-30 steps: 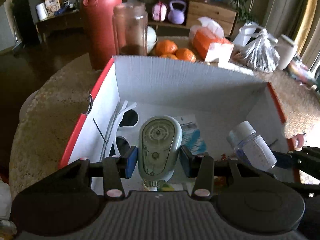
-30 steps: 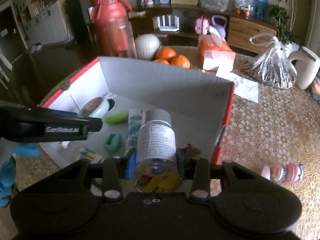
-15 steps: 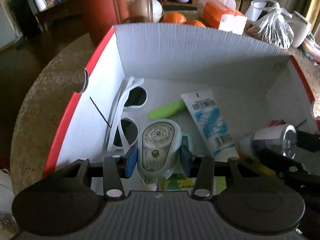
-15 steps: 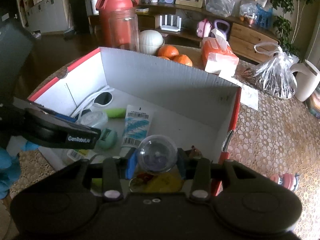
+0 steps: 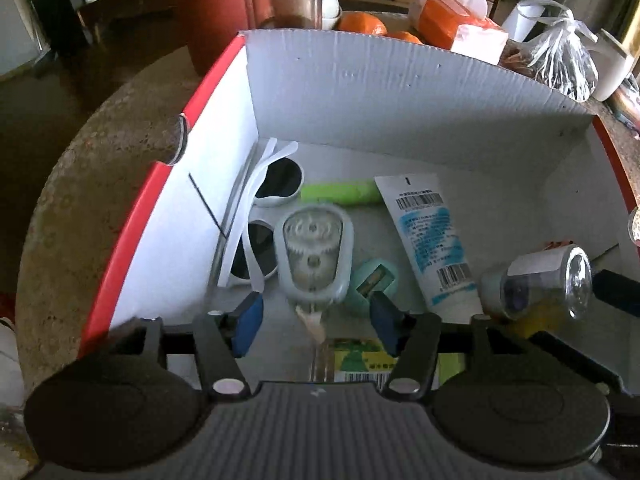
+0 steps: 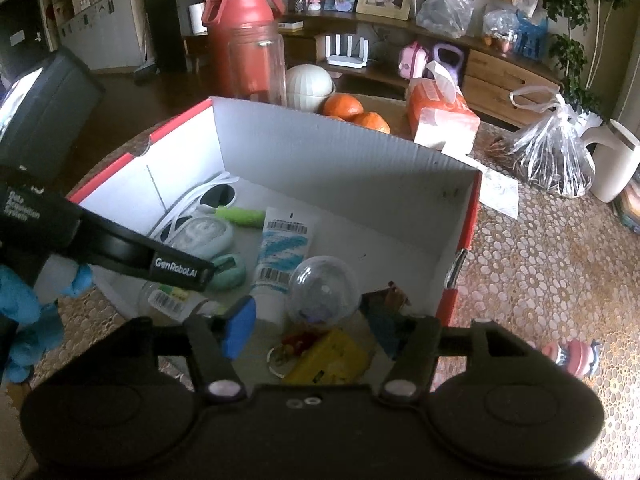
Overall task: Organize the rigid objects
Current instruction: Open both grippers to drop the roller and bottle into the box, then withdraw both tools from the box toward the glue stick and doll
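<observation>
A red-edged white cardboard box [image 5: 360,92] [image 6: 320,148] holds the objects. My left gripper [image 5: 314,322] is open above the box floor; the pale green correction-tape dispenser [image 5: 316,256] lies just beyond its fingertips, free of the pads. It also shows in the right wrist view [image 6: 206,234]. My right gripper [image 6: 310,328] is open; the clear bottle [image 6: 322,288] lies between and below its fingers, untouched, and also shows in the left wrist view [image 5: 544,280]. White sunglasses [image 5: 264,216], a green marker [image 5: 340,192], a white tube [image 5: 432,240] and a teal sharpener [image 5: 372,280] lie in the box.
Behind the box stand a red jug [image 6: 240,36], a clear jar [image 6: 256,68], oranges [image 6: 352,112], a tissue pack [image 6: 440,116], a plastic bag [image 6: 552,156] and a white mug [image 6: 612,164]. A small pink toy [image 6: 572,356] lies on the table right of the box.
Both grippers opened. The left let go of the correction-tape dispenser and the right let go of the clear bottle; both now lie in the box.
</observation>
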The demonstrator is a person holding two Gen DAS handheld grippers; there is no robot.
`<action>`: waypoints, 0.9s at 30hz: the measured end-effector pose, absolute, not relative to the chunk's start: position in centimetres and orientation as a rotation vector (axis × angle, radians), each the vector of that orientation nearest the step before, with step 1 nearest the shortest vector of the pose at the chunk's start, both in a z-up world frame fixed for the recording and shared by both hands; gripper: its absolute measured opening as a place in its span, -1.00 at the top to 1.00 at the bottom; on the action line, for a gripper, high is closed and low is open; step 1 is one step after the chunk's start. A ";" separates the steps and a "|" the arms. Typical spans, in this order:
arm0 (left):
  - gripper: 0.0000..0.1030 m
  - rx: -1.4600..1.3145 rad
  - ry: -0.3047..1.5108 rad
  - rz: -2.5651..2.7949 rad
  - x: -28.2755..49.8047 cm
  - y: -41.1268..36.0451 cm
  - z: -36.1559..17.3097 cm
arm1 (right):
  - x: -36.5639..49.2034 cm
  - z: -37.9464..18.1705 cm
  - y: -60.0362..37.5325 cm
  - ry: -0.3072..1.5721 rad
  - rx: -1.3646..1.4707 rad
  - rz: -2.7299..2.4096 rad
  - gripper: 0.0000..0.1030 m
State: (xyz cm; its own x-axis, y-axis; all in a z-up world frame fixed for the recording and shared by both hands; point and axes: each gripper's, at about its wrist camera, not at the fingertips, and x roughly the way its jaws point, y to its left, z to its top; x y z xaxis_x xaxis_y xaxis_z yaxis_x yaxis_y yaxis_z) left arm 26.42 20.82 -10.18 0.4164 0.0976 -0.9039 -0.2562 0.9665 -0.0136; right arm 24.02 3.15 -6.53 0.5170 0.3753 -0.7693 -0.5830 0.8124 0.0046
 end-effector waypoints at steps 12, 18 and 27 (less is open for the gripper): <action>-0.17 -0.150 1.034 0.225 24.3 20.1 -7.1 | 22.7 -4.2 1.0 0.829 -0.200 0.581 -0.44; -0.17 -0.120 0.979 0.216 22.8 19.0 -4.9 | 21.2 -2.7 0.2 0.807 -0.182 0.599 -0.46; -0.33 -0.087 0.900 0.152 20.3 16.4 -1.5 | 19.3 -0.1 -1.9 0.758 -0.116 0.635 -0.56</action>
